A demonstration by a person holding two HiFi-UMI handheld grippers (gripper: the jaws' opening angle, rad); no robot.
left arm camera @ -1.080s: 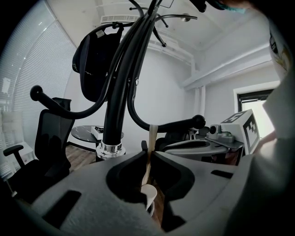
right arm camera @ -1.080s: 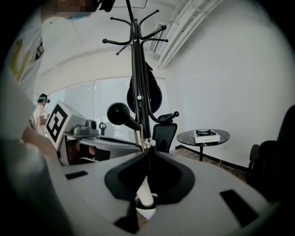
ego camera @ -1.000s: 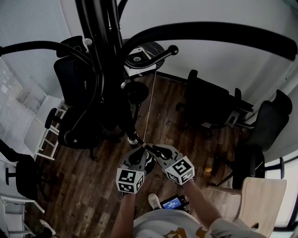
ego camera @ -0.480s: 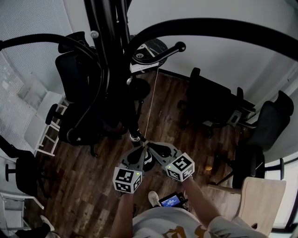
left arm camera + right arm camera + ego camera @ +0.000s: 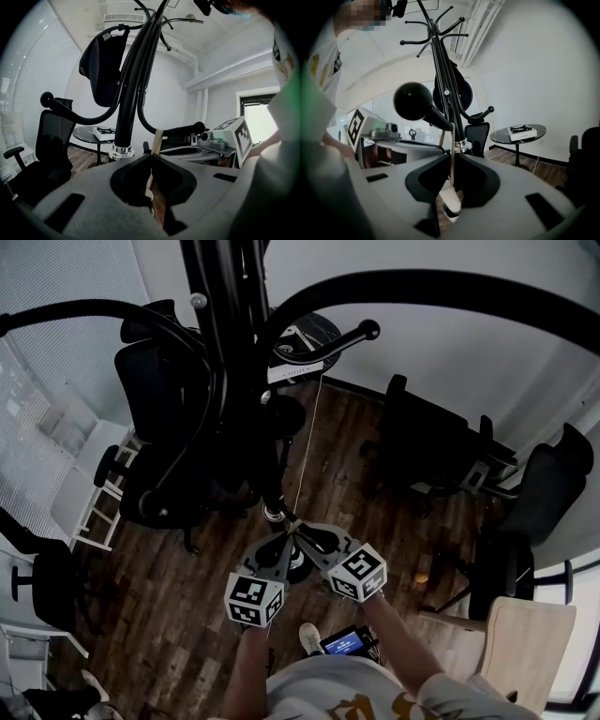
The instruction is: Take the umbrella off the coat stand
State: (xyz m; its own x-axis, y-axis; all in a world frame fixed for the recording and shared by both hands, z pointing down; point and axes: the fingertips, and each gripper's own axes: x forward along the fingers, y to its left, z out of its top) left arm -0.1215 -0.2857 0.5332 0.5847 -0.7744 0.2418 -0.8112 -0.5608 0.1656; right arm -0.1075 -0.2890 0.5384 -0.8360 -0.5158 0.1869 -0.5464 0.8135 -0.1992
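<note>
The strap (image 5: 157, 139) sits between the jaws of the left gripper (image 5: 151, 158) and right gripper (image 5: 451, 157); the coat stand (image 5: 439, 51) rises just beyond, a table (image 5: 86, 133) farther beyond.

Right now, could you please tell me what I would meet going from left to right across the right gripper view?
Black ball knob on a curved stand arm → black coat stand pole → black office chair → round dark side table → black chair at the right edge.
</note>
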